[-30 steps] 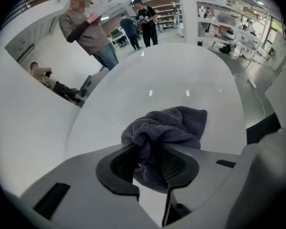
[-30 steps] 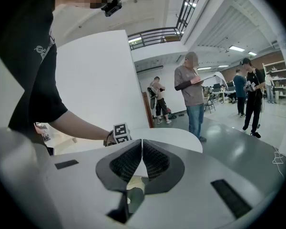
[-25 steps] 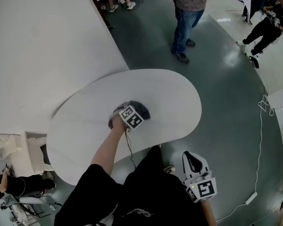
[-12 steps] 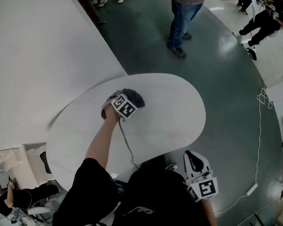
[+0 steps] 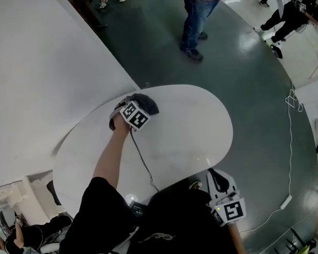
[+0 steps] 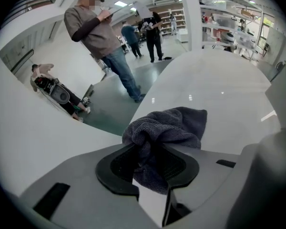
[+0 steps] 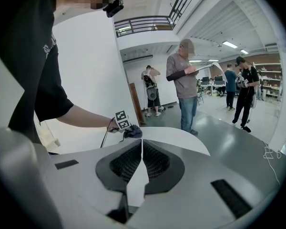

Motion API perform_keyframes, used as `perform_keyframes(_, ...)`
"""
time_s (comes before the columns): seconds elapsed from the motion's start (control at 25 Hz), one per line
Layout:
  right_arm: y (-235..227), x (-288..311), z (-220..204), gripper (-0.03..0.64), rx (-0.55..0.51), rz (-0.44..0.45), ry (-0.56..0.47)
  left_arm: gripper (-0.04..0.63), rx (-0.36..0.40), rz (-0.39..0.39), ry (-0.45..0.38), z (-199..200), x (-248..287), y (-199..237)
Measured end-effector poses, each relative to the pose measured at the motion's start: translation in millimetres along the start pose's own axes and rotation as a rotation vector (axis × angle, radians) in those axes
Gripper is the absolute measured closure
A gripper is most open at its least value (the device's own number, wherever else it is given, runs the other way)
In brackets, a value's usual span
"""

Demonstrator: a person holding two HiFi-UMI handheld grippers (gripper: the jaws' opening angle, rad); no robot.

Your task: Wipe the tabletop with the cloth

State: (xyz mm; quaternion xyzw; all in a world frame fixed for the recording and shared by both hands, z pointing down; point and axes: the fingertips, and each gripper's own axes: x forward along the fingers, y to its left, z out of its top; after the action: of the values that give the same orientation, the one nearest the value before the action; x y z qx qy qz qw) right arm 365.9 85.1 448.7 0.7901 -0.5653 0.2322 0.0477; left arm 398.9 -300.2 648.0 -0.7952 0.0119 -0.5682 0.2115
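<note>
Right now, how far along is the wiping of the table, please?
Done: the left gripper is shut on the cloth, which lies on the tabletop near its far edge. In hand: a wipe there. Left: unclear; the white top shows no wiped trace. The right gripper is shut, empty, off the table.

We see a rough, looped terry cloth (image 6: pixel 168 127) on a smooth, faintly glossy white tabletop (image 5: pixel 185 134); at two o'clock the dark floor (image 5: pixel 254 83) gleams, polished.

Large open hall, lab-like, polished green floor (image 5: pixel 254 105), storage shelves (image 6: pixel 229 27), balcony railing (image 7: pixel 143 25)
</note>
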Motion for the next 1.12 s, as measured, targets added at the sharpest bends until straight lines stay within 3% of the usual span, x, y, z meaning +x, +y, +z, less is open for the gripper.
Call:
perform_keyframes(0.28,-1.2,-3.4,-0.4,0.603,-0.008,-0.001,0.018,0.48,0.088,0.105,-0.01,19.6,7.1,15.0)
perform_keyframes(0.48,-7.6,-7.8,-2.4,0.603,0.0,-0.002,0.018,0.488,0.086,0.102,-0.03,23.7,4.4,7.4)
perform_keyframes(0.64,-11.1,-15.4,-4.8,0.603,-0.005,0.025,0.015,0.489,0.068,0.06,-0.051,32.6,-5.2,-23.4)
perform_keyframes(1.12,-30.3,-63.6,-14.3,0.603,-0.002,0.071,-0.043,0.49,0.112,-0.003,-0.065,55.0,-42.6,-147.6)
